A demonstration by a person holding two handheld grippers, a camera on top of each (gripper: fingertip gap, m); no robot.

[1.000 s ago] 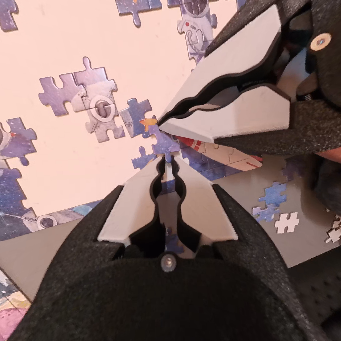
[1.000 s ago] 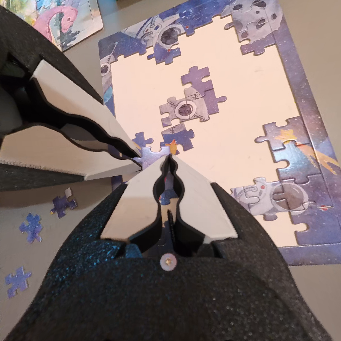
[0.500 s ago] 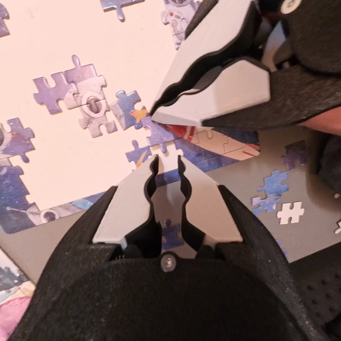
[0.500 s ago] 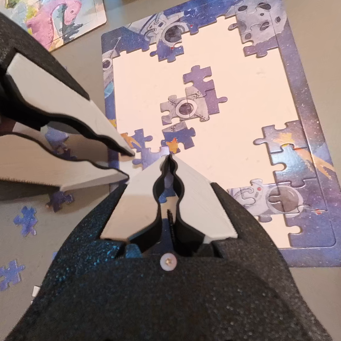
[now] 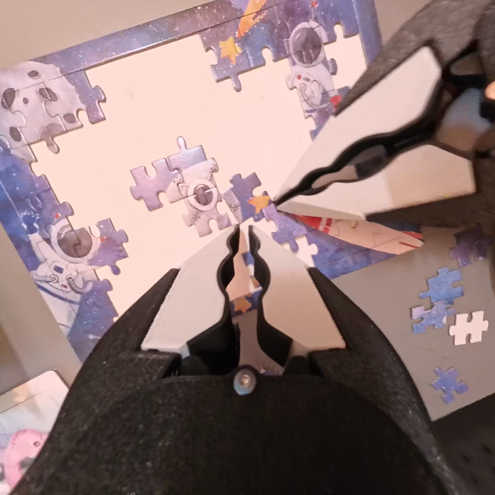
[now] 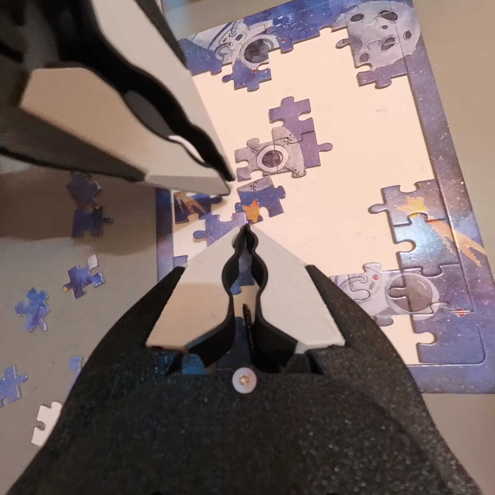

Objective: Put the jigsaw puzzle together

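step: seating purple piece [image 6: 222,227] beside star piece [image 6: 261,205], near-left of puzzle tray [image 6: 452,150] | right gripper [image 6: 246,227] pressed together, tips on piece | left gripper [image 5: 243,227] slightly spread, empty | next: I nudge knob into socket, press flat

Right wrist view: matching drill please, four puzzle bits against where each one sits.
1. star piece
2. white face-down piece
3. moon pieces
4. porthole cluster

a. far right corner of the tray
b. middle of the tray
c. on the grey table, off the tray
d. just ahead of the right gripper

Pairs: 1-d, 2-c, 3-a, 4-b
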